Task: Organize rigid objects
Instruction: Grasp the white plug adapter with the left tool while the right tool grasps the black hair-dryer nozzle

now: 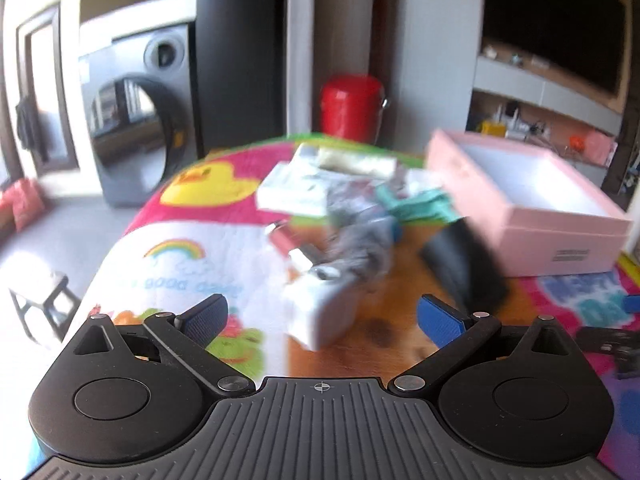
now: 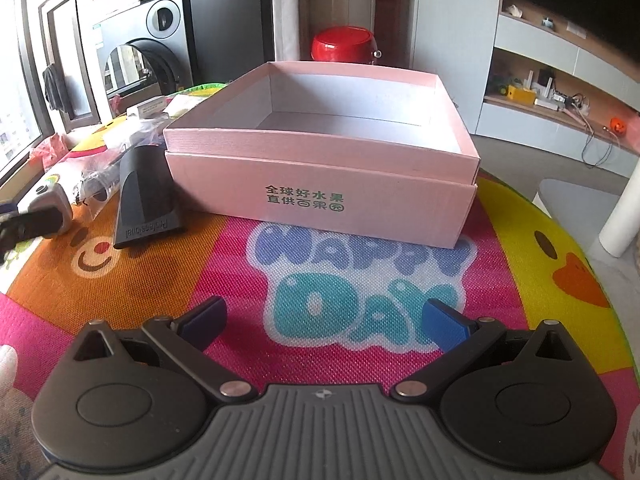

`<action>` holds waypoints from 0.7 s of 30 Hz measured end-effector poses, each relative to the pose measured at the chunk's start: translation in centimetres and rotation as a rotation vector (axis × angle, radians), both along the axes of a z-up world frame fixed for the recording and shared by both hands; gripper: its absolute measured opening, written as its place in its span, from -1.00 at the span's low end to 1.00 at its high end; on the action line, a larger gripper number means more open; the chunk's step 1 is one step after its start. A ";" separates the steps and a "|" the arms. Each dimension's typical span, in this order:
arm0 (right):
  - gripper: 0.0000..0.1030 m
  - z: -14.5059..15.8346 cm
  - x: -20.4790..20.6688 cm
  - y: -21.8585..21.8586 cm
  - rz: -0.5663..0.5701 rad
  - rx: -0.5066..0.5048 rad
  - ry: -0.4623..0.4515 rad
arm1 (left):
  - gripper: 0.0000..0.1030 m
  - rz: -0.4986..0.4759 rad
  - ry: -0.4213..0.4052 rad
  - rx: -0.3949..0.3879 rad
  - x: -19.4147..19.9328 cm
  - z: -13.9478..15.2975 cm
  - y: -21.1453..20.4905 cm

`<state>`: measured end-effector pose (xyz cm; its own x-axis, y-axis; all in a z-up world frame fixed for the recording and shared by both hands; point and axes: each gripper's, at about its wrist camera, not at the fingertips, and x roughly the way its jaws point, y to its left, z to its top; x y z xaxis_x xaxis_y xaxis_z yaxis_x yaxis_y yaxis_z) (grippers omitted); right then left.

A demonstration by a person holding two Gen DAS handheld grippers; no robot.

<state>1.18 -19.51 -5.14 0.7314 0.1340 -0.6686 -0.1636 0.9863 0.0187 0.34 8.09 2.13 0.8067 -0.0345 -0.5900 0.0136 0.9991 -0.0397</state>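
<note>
1. Tabletop [image 2: 224, 248]: covered by a bright cartoon mat printed with "HAPPY DAY", a rainbow and yellow ducks.
2. Pink box [image 2: 320, 204]: open-topped, white interior, nothing visible inside. It sits nested in a second pink tray with green printed characters on the front wall. In the left wrist view the pink box [image 1: 560, 236] stands at the right of the clutter.
3. Black nozzle-shaped piece [image 2: 144, 196]: lies flat just left of the box, wide end toward the camera, embossed lettering on its lip.
4. Clutter pile [image 1: 344, 216]: white cartons, clear plastic wrapping and a teal item, heaped left of the box; this view is blurred, so individual items cannot be told apart.
5. White block-shaped item [image 1: 320, 312]: nearest piece of the pile, ahead of the left gripper.
6. Left gripper [image 1: 322, 314]: jaws spread wide, holding nothing.
7. Right gripper [image 2: 324, 322]: jaws spread wide, holding nothing, above the mat in front of the box.
</note>
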 end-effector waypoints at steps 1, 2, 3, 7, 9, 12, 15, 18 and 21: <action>0.98 0.1 0.0 0.1 0.010 -0.001 -0.003 | 0.99 -0.014 0.007 -0.024 0.4 -0.2 0.5; 0.94 0.2 -0.2 0.3 0.036 -0.001 -0.009 | 0.93 -0.032 0.009 -0.051 0.8 -0.2 0.9; 0.82 0.3 -0.4 0.6 0.067 -0.003 -0.019 | 0.85 -0.053 0.009 -0.080 0.9 -0.3 1.3; 0.74 1.5 -1.1 3.6 0.221 -0.067 -0.084 | -0.04 -0.099 -0.006 -0.108 0.8 -0.3 1.3; 0.71 2.2 -1.1 5.4 0.284 -0.086 -0.115 | -0.05 -0.110 -0.013 -0.120 0.5 -0.5 1.7; 0.56 3.0 0.1 8.4 0.359 -0.109 -0.150 | -0.05 -0.120 -0.029 -0.152 -0.5 -0.3 2.8; 0.41 3.2 2.1 11.1 0.379 -0.103 -0.136 | -0.05 -0.112 -0.033 -0.193 -1.9 -0.2 4.4; 0.30 3.1 3.8 13.0 0.366 -0.062 -0.104 | -0.06 -0.097 -0.026 -0.211 -3.1 -0.3 5.5; 0.30 2.5 4.9 14.5 0.325 -0.088 -0.123 | -0.07 -0.110 -0.022 -0.228 -3.7 -0.3 6.0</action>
<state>6.04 -4.98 -2.59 0.7357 0.3192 -0.5974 -0.4651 0.8792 -0.1031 -3.40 14.07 1.81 0.8031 -0.2528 -0.5396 0.1250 0.9569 -0.2623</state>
